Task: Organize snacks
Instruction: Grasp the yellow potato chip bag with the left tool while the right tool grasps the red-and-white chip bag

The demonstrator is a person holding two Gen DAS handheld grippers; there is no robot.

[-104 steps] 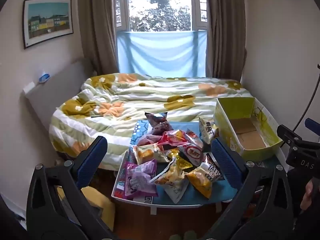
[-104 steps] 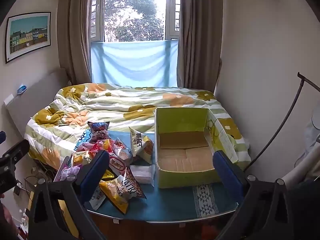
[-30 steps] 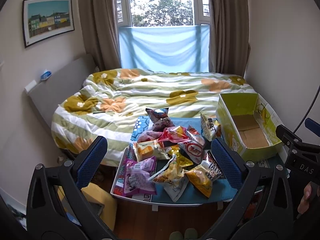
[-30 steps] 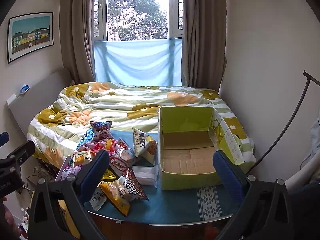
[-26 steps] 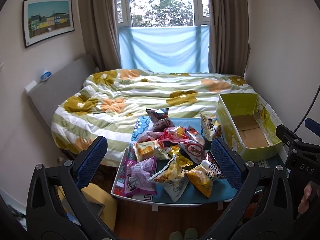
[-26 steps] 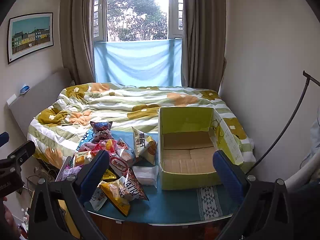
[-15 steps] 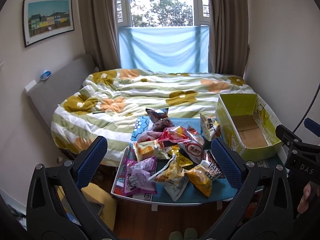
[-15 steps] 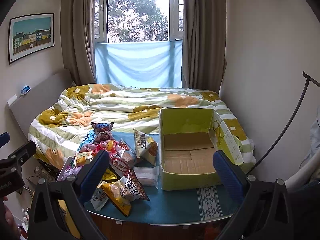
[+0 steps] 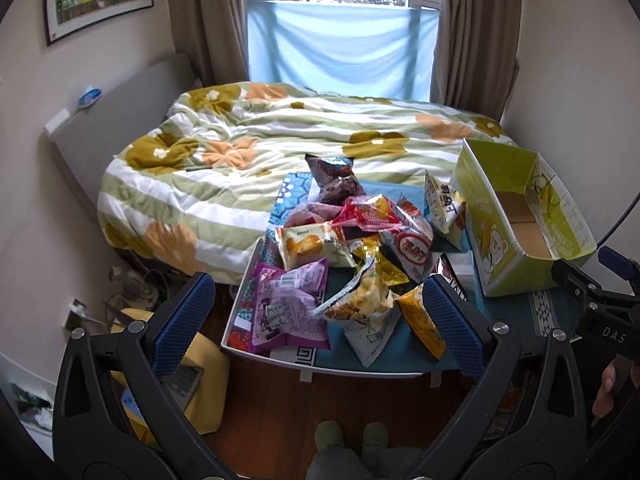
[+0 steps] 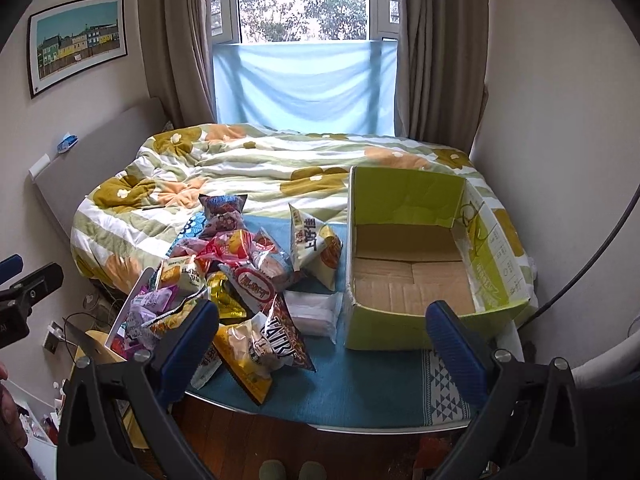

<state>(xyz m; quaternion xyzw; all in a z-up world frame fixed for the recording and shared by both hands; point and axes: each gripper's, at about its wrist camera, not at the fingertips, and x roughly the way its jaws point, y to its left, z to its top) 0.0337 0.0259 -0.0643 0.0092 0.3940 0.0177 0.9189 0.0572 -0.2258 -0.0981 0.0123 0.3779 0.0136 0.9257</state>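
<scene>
Item: snack pile (image 9: 352,252), loose on the desk (image 10: 360,396), ahead of and below my left hand-held gripper (image 9: 316,320); it lies ahead-left of my right hand-held gripper (image 10: 320,344). Both are released, jaws wide, holding nothing. Box (image 10: 420,264): empty, straight ahead of the right one. I judge the left nearer the pile, the right nearer the box.
</scene>
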